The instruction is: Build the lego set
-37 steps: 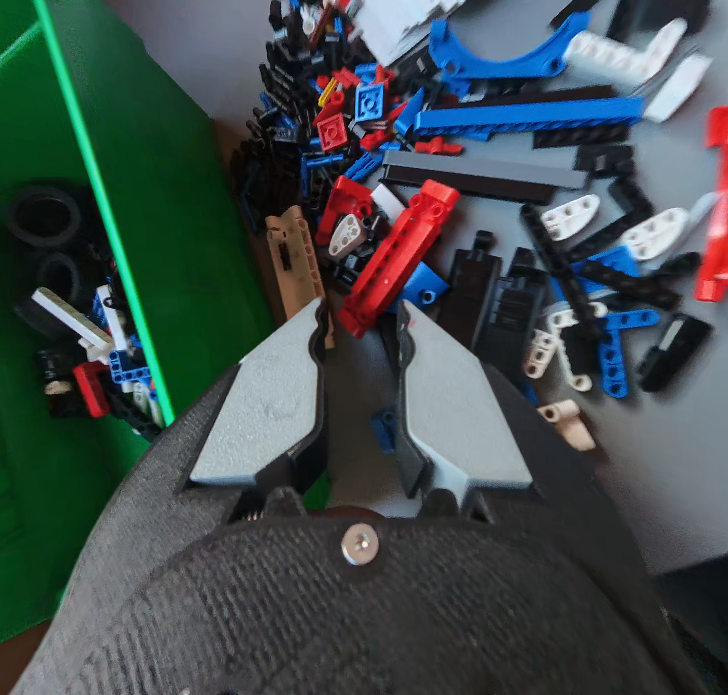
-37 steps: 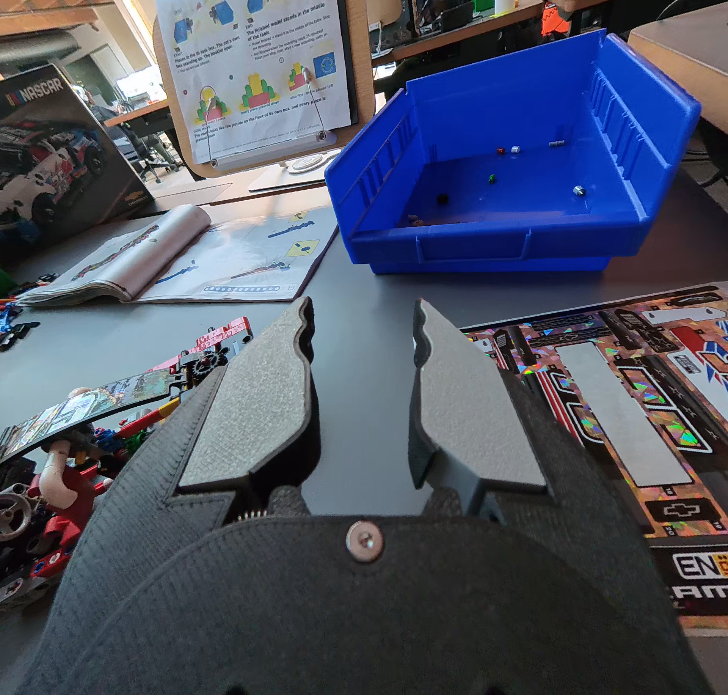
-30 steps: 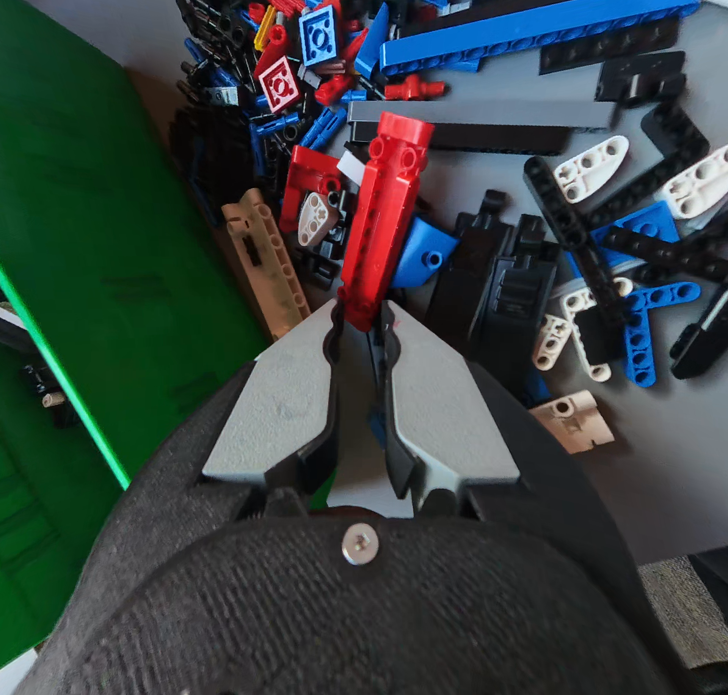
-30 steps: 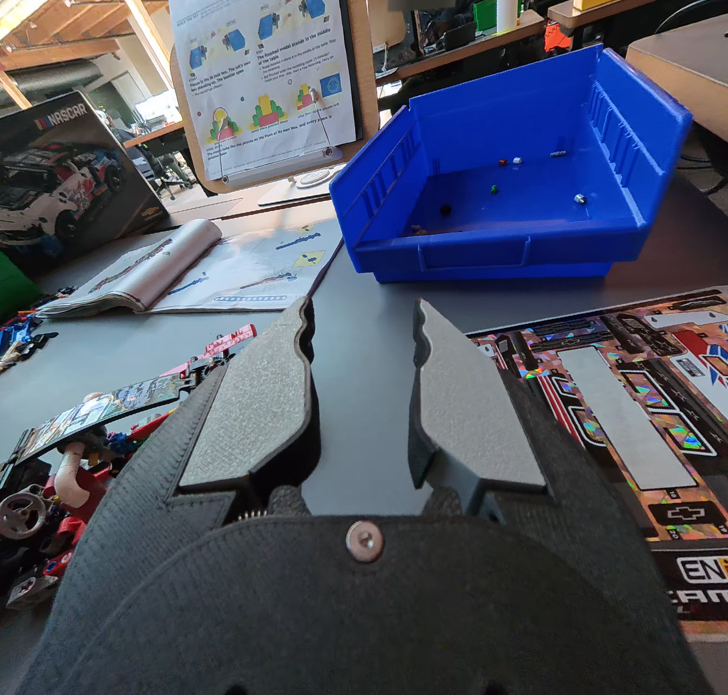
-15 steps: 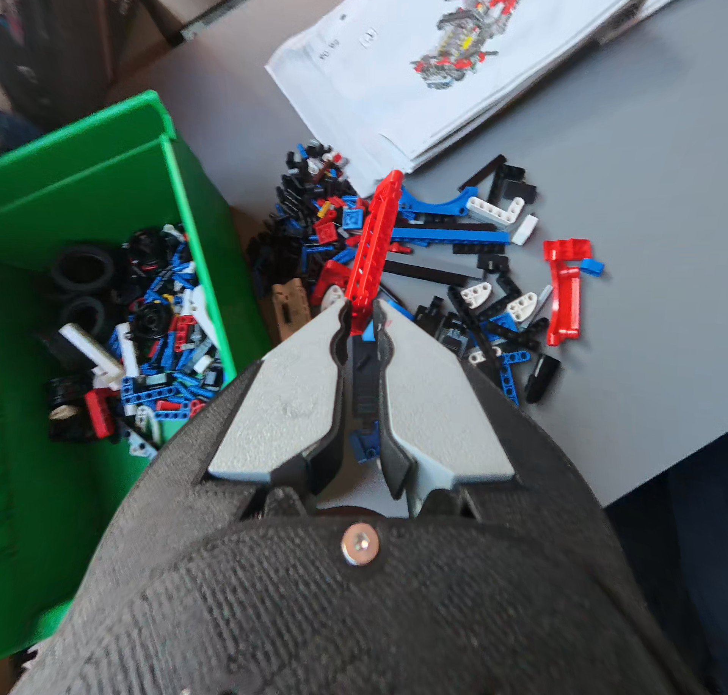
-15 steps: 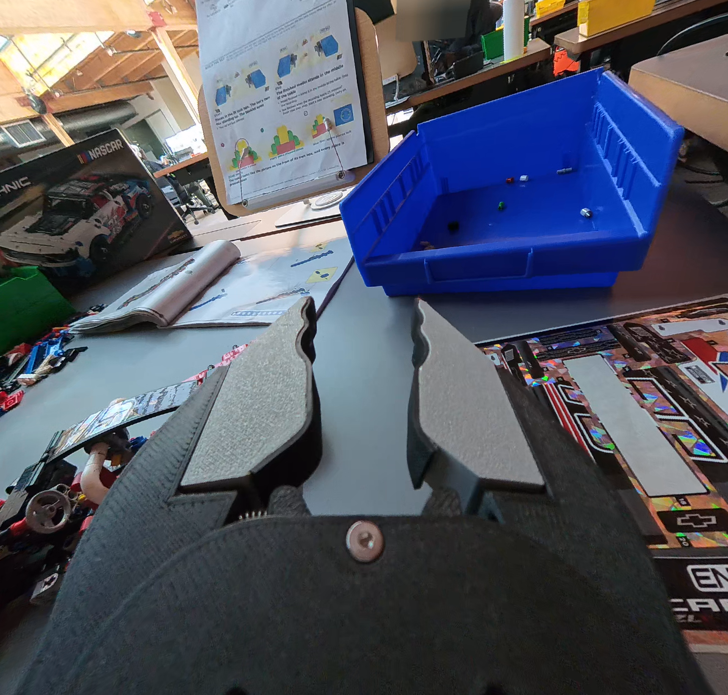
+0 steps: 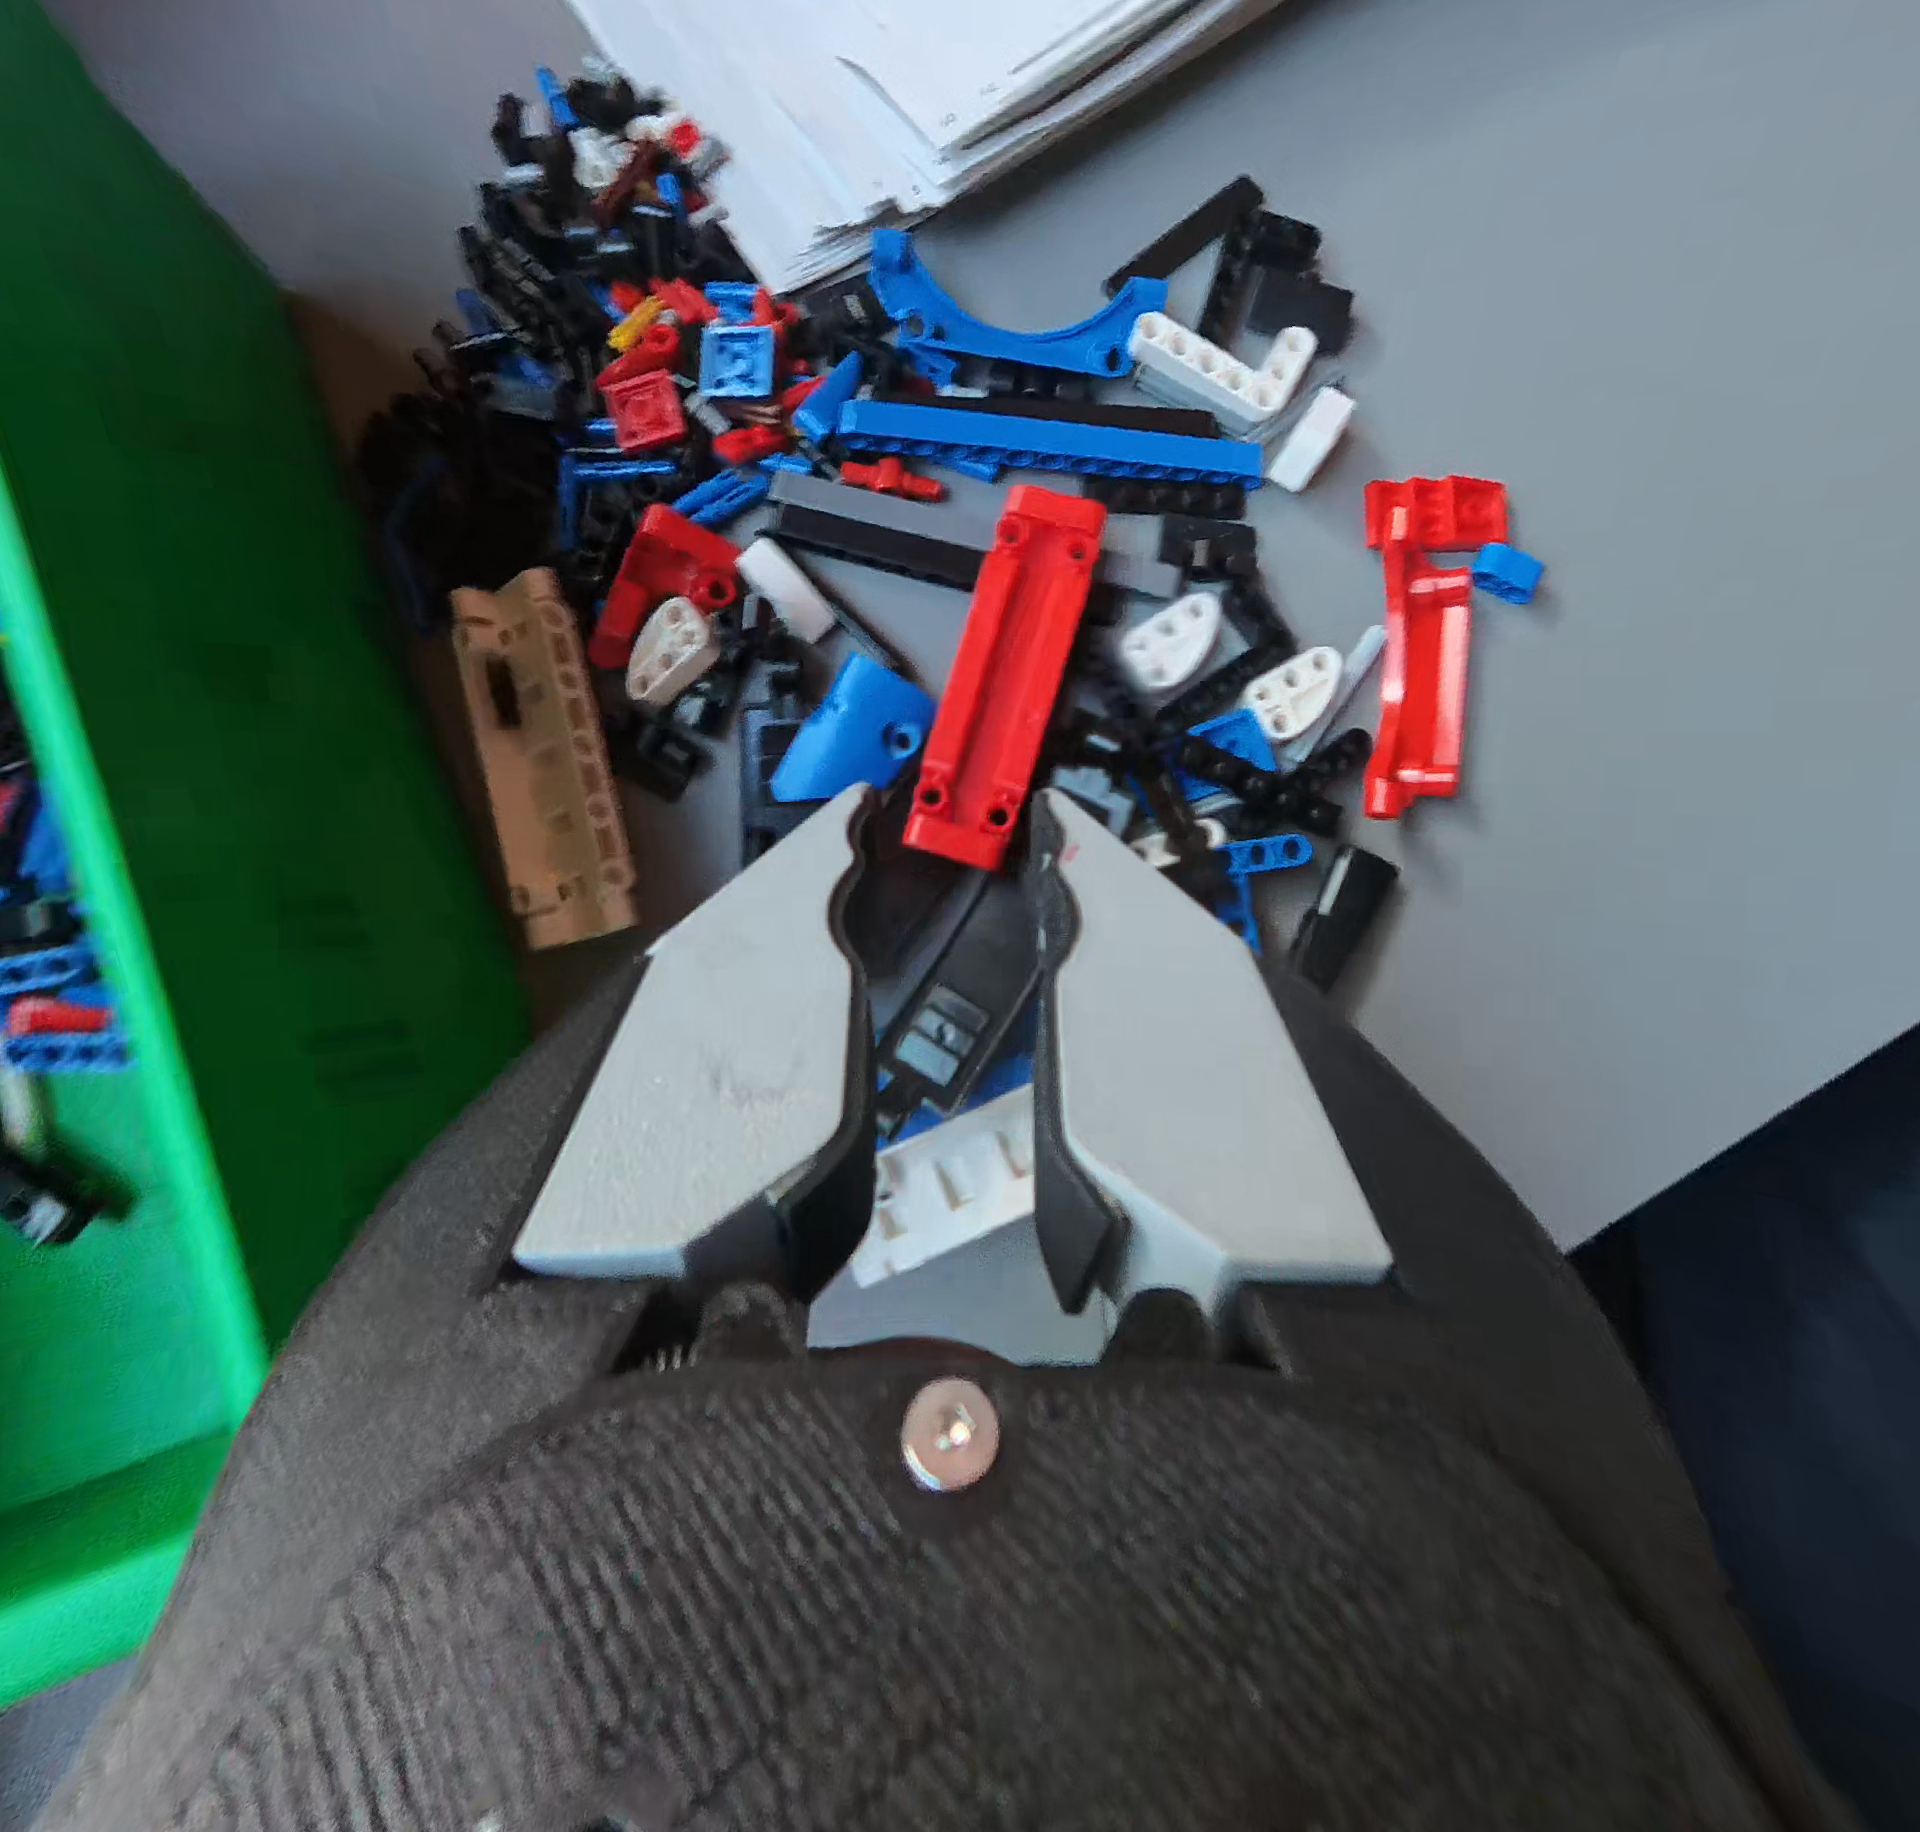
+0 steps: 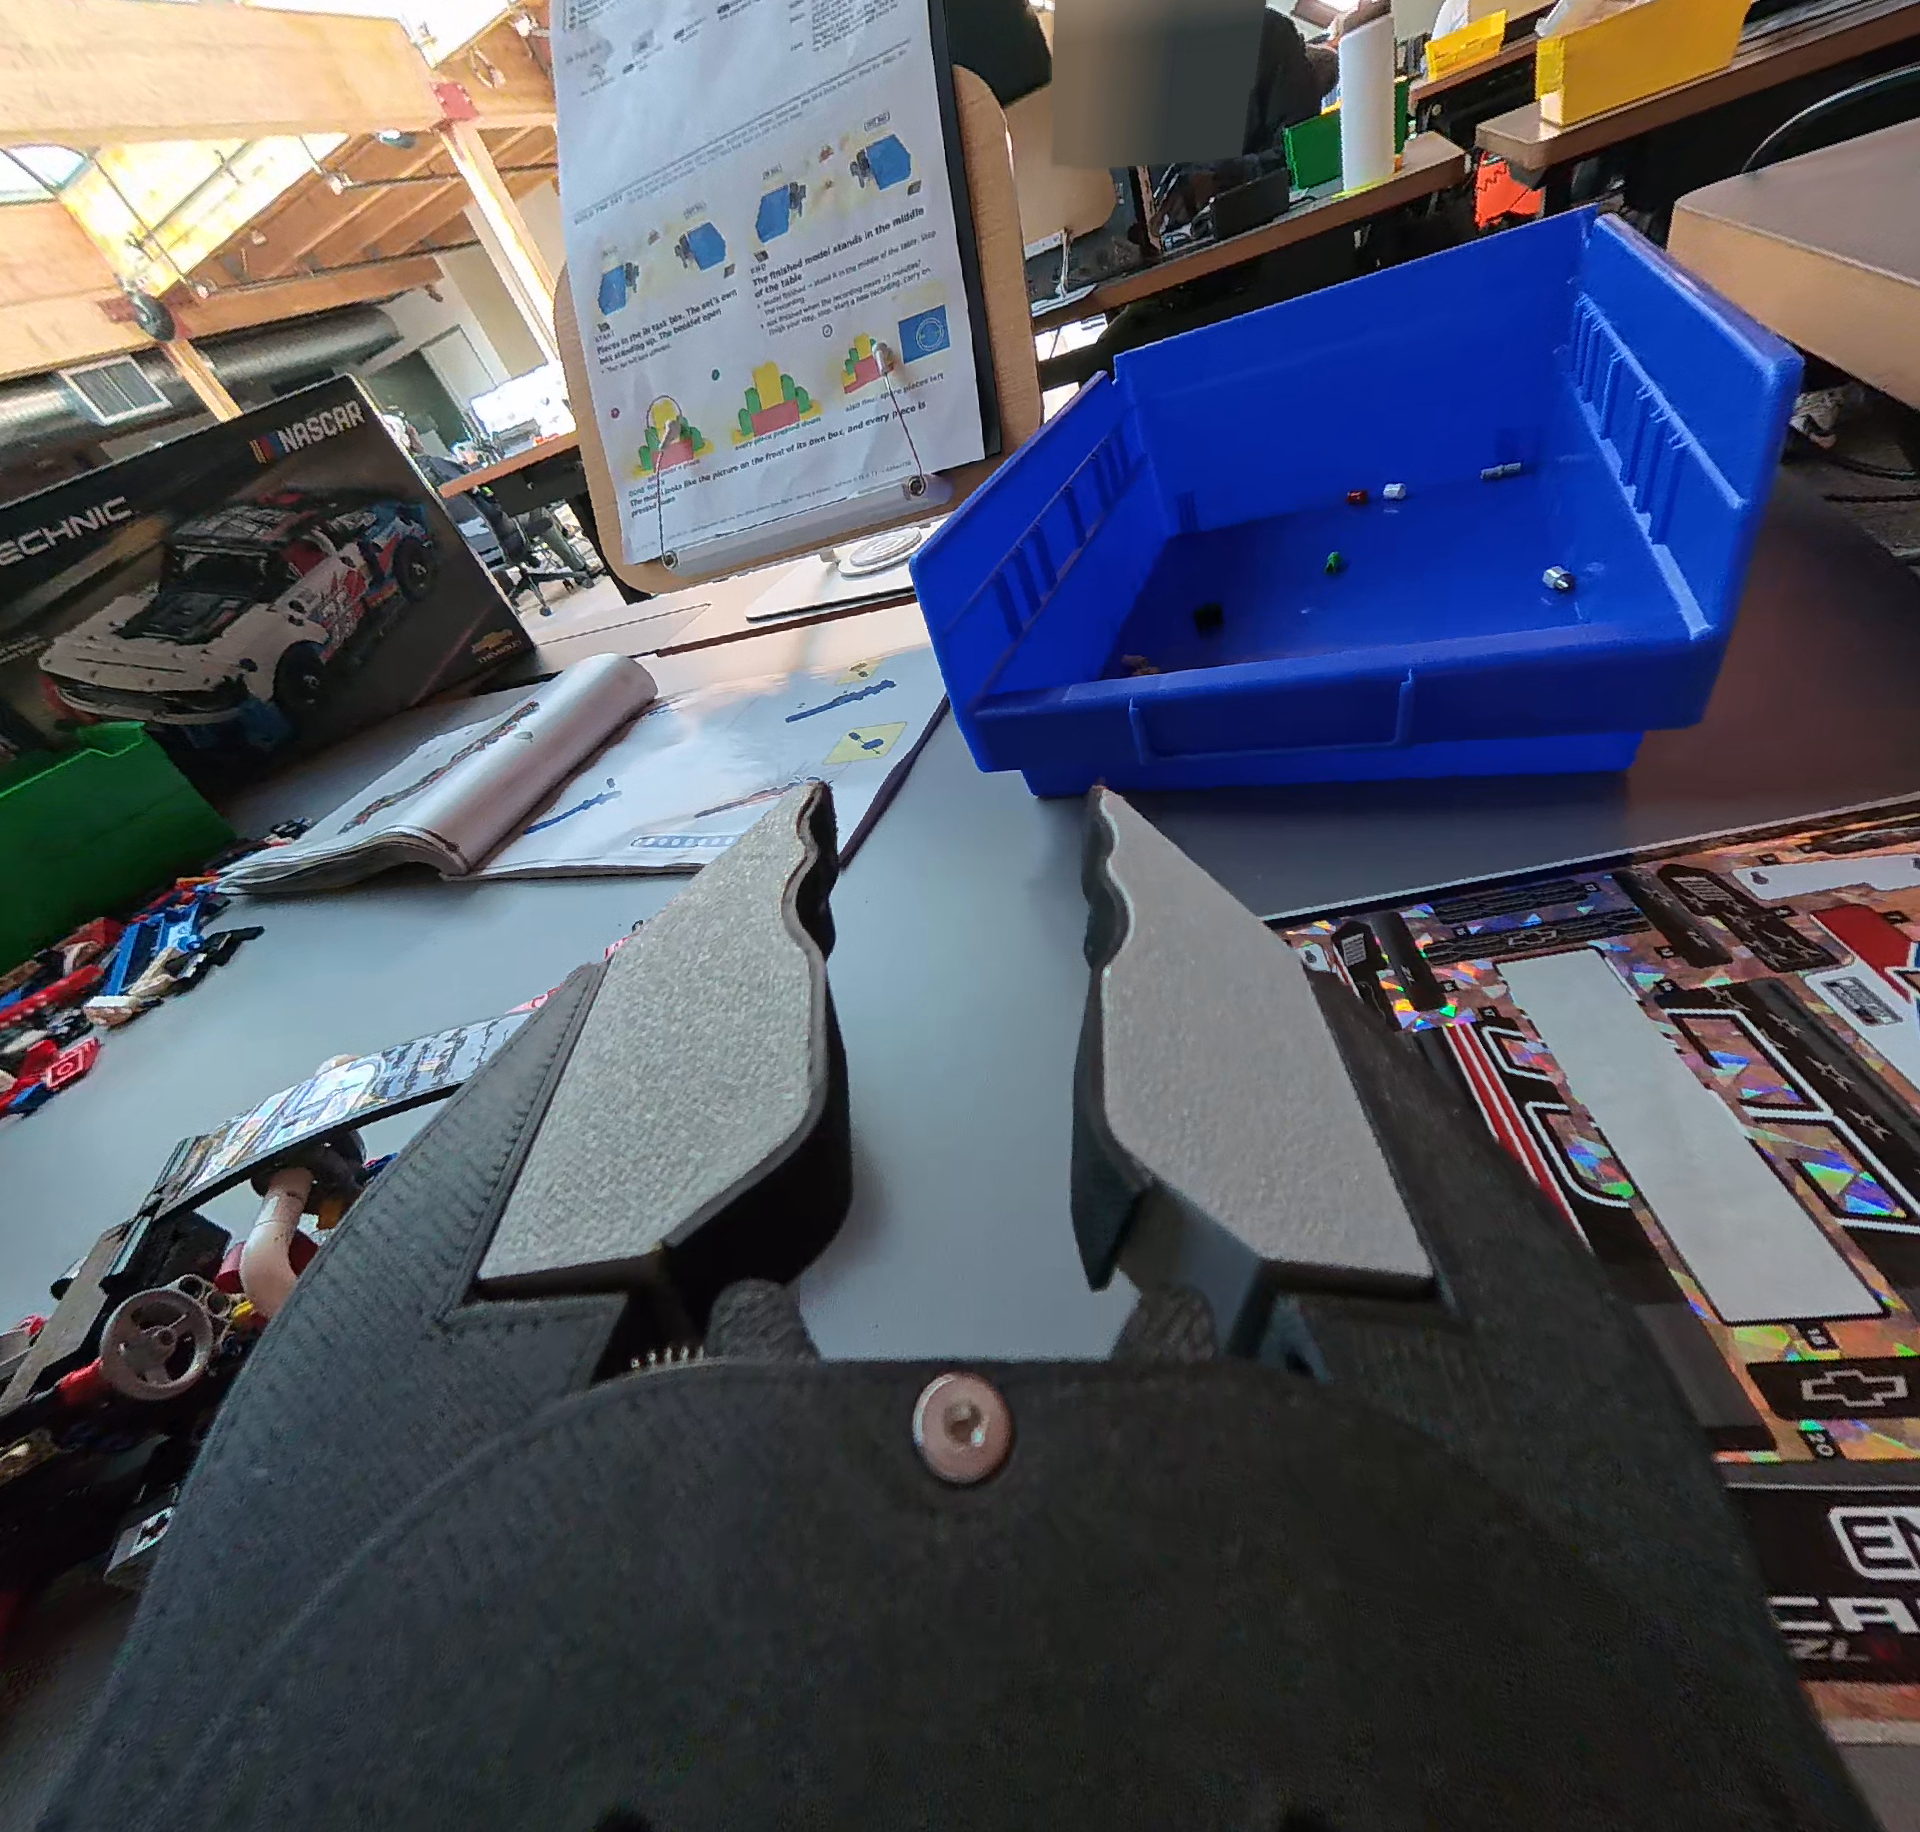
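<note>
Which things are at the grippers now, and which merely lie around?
At the grippers:
- left gripper, open, near end of a long red plastic panel between its fingertips
- right gripper, open, above bare grey table

Lying about:
- heap of plastic bricks
- green plastic bin
- blue plastic bin
- open paper booklet

This is a shared workshop or maker-style workroom with exposed wooden roof beams [image 8: 208,68] high to the left of the right gripper and rows of workbenches [image 8: 1621,109] far ahead of it, where yellow bins [image 8: 1642,47] stand and people sit. Close ahead on the grey table [image 8: 987,951] are a blue parts bin [image 8: 1351,702], an open instruction booklet [image 8: 582,764] and a clipboard sheet on a stand [image 8: 769,224]. Ahead of the left gripper lies a heap of loose plastic building pieces [image 7: 935,494] beside a green bin [image 7: 208,743].
</note>
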Demonstrator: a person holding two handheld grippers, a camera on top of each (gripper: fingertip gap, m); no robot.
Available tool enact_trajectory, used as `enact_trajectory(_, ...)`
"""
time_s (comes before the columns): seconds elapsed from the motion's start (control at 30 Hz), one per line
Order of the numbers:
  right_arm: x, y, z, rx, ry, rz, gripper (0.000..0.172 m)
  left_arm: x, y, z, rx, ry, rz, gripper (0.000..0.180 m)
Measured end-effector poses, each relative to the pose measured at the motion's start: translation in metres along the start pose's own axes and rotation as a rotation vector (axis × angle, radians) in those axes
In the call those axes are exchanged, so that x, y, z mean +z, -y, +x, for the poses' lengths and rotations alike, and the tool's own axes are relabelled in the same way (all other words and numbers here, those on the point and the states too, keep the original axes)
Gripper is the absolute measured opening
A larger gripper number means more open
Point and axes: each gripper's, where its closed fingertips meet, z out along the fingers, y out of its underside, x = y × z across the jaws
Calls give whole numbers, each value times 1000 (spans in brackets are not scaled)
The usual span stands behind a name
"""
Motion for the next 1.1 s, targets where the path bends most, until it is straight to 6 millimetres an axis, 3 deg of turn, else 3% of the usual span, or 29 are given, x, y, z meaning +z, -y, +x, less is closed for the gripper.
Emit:
enact_trajectory(0.1, -1, 1, 0, 3, 3, 6, 44, -7, 4, -18, -31, 72, 20, 18)
enact_trajectory(0.2, -1, 2, 0, 6, 6, 14, 44, -5, 16, -18, -22, 68, 25, 17)
enact_trajectory(0.33, -2, 3, -1, 9, 15, 18, 44, 22, 27, -29, 29, 107, -58, 12)
enact_trajectory(0.47, -5, 6, -2, 17, 20, 42, 43, 48, 26, -41, 79, 161, -135, 5)
enact_trajectory(0.57, -6, 7, -2, 29, 27, 52, 43, 44, 26, -44, 108, 182, -133, 0)
enact_trajectory(0.67, -7, 8, -2, 32, 33, 57, 43, 26, 29, -38, 107, 150, -60, 0)
enact_trajectory(0.87, -7, 8, -2, 41, 44, 62, 43, -3, 8, -46, 17, 187, -66, 0)
enact_trajectory(0.97, -7, 8, -2, 43, 45, 63, 42, 5, -7, -39, 5, 140, -124, 15)
enact_trajectory(1.1, -7, 9, -3, 43, 47, 66, 42, 21, -27, -25, 11, 61, -201, 0)
